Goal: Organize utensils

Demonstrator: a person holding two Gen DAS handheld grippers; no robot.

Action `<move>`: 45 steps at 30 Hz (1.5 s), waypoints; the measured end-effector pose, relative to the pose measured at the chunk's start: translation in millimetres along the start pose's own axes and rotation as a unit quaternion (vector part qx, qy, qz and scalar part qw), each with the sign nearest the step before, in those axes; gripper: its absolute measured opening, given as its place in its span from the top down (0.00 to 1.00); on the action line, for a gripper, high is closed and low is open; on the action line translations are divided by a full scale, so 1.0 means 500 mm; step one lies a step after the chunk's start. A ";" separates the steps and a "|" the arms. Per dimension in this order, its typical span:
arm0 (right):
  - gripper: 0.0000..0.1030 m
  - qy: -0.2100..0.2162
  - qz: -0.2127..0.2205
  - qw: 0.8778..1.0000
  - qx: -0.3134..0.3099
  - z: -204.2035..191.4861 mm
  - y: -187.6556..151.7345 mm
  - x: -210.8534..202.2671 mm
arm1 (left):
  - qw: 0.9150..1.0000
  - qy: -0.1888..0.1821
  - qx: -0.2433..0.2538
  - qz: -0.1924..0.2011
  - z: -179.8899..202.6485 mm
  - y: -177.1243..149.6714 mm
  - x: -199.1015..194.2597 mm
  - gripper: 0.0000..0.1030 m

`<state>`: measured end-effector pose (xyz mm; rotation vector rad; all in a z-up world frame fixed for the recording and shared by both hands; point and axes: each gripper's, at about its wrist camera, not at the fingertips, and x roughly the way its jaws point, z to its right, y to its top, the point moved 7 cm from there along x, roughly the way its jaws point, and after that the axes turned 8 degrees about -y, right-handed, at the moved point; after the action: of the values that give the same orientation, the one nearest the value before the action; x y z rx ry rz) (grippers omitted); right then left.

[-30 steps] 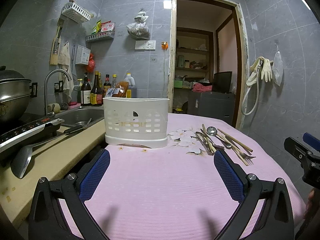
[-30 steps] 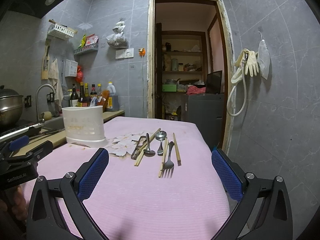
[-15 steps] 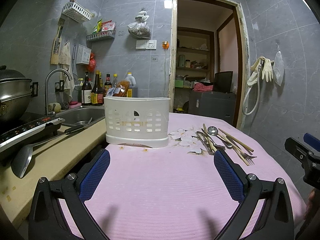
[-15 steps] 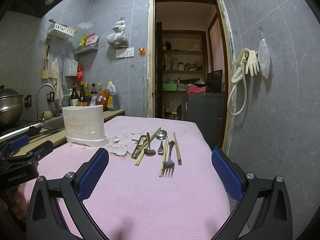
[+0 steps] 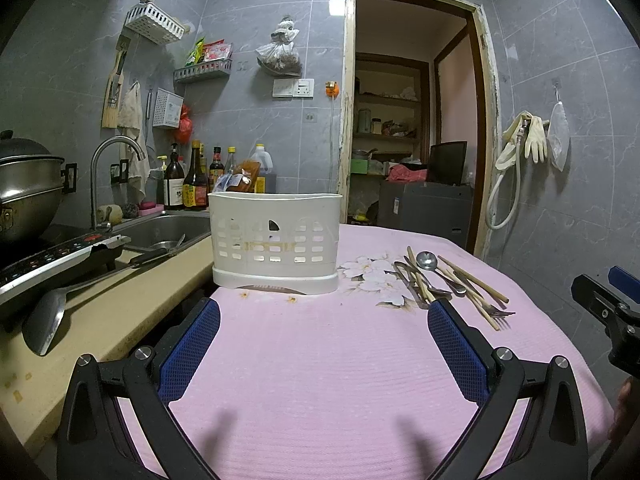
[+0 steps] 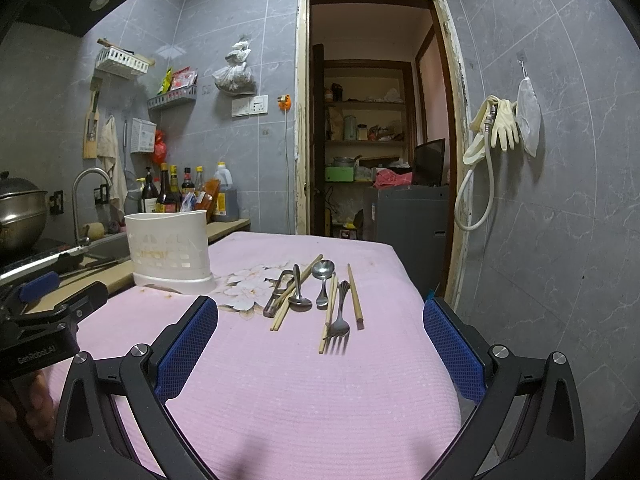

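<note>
A white slotted utensil holder (image 5: 275, 236) (image 6: 170, 253) stands upright on the pink cloth-covered table (image 5: 320, 368) (image 6: 320, 392). To its right lies a loose pile of utensils: a fork (image 6: 339, 320), two spoons (image 6: 323, 276) (image 6: 298, 292), a metal peeler (image 6: 278, 292) and several wooden chopsticks (image 6: 355, 297). The same pile (image 5: 444, 284) shows in the left wrist view. My left gripper (image 5: 323, 344) is open and empty, in front of the holder. Facing the utensils, my right gripper (image 6: 320, 344) is open and empty, short of the fork's tines.
A beige counter (image 5: 80, 320) borders the table's left side, with a metal spatula (image 5: 48, 316), an induction cooker (image 5: 48, 264), a steel pot (image 5: 24, 188), a sink (image 5: 160, 232) and sauce bottles (image 5: 192, 180). Behind the table is an open doorway (image 6: 376, 120).
Both views have barely shifted; the grippers stay open and the utensils and holder lie as before.
</note>
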<state>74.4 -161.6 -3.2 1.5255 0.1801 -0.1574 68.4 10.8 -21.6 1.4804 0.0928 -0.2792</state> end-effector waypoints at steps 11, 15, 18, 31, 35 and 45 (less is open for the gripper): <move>0.00 0.000 -0.024 1.000 -0.005 -0.012 -0.008 0.009 | 1.000 -0.003 -0.011 -0.011 -0.010 0.005 0.012 0.01; 0.00 -0.003 -0.027 1.000 -0.002 0.008 0.005 0.018 | 1.000 0.003 -0.002 -0.012 -0.013 0.026 0.024 0.01; 0.00 -0.008 -0.030 0.999 -0.005 0.015 0.012 0.028 | 1.000 0.006 0.013 -0.010 -0.007 0.048 0.040 0.01; 0.00 0.009 -0.040 0.997 -0.066 0.057 0.108 0.158 | 0.995 -0.009 0.034 -0.088 0.004 0.127 0.203 0.01; 0.00 0.025 -0.066 0.995 -0.077 0.065 0.112 0.223 | 0.991 -0.023 0.058 -0.121 0.031 0.122 0.264 0.01; 0.35 0.052 -0.175 0.981 -0.063 0.095 0.077 0.418 | 0.973 -0.068 0.076 -0.208 0.104 0.086 0.429 0.07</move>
<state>287.9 -205.2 -8.8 1.3657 0.5333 -0.3398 280.0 -65.2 -25.1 1.5815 0.2783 -0.7410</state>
